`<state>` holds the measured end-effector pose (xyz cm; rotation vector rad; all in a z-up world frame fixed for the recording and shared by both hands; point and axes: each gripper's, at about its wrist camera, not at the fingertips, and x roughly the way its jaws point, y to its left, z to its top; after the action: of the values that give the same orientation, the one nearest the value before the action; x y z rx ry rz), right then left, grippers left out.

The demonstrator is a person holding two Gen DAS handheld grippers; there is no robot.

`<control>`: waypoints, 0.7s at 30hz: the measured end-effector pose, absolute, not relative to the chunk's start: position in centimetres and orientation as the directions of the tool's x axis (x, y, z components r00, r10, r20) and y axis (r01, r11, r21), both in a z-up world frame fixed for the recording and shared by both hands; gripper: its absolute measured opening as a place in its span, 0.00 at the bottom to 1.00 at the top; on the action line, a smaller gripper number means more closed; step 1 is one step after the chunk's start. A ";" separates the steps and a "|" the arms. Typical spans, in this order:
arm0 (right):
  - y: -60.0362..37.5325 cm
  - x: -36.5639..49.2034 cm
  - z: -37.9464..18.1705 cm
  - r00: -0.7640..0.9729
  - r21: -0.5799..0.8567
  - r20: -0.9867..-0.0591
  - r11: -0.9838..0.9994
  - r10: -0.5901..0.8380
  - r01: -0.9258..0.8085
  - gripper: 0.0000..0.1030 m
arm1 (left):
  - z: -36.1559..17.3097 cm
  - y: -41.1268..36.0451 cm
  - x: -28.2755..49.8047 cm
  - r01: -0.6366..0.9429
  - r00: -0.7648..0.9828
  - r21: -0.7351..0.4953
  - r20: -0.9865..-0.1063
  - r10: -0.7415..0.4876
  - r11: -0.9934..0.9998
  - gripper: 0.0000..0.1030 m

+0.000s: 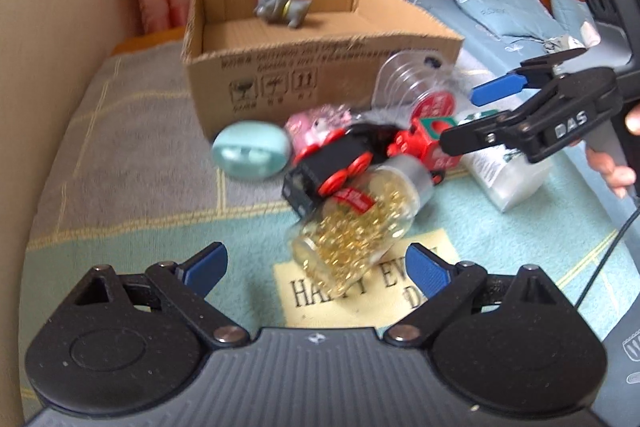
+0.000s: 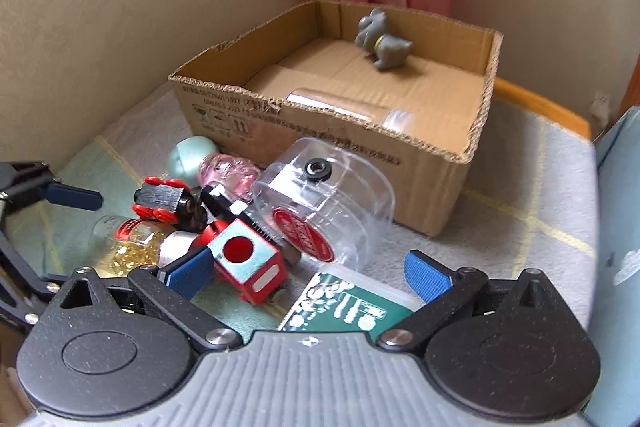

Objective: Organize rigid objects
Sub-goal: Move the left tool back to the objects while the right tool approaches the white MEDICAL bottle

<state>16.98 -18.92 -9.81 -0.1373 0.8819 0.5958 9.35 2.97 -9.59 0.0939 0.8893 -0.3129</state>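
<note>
On the left of the pile, a pale green egg-shaped case is seen lying on the blanket just in front of the cardboard box, with a pink toy touching it on its right. Inside the box, a grey animal figure is seen standing near the back wall (the only thing visible on the box floor besides a strip of clear tape). The left gripper is held low over the blanket with its blue fingers wide apart and nothing between them; just ahead of it a glass jar of gold pins lies on its side. Touching the jar, a black and red toy train is tipped over, and behind it a clear plastic container with a red label leans against the box. Further right, a red block of the train is seen just beside the left finger of the right gripper, whose fingers are likewise spread and grip nothing. Beneath that gripper a green-labelled white box rests on the blanket.
</note>
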 end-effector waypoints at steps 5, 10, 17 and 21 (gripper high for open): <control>-19.3 16.0 -9.7 0.446 0.133 -0.786 0.821 0.428 -0.555 1.00 | -10.2 3.9 9.9 0.277 0.584 -0.054 -0.783 -0.213 0.959 0.93; -19.9 13.4 -9.5 0.448 0.109 -0.804 0.838 0.390 -0.534 1.00 | -10.4 4.9 9.8 0.252 0.580 -0.089 -0.783 -0.224 0.964 0.93; -19.6 9.0 -9.5 0.441 0.124 -0.809 0.845 0.389 -0.519 1.00 | -10.4 6.5 10.3 0.195 0.602 -0.041 -0.784 -0.153 0.980 0.93; -18.8 6.8 -10.0 0.459 0.118 -0.806 0.862 0.373 -0.493 1.00 | -10.1 7.8 10.8 0.118 0.622 0.003 -0.780 -0.072 0.993 0.93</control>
<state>6.84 -18.84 -9.99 -0.1388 0.9551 0.5348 10.79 7.80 -10.13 0.0556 0.8930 -0.1092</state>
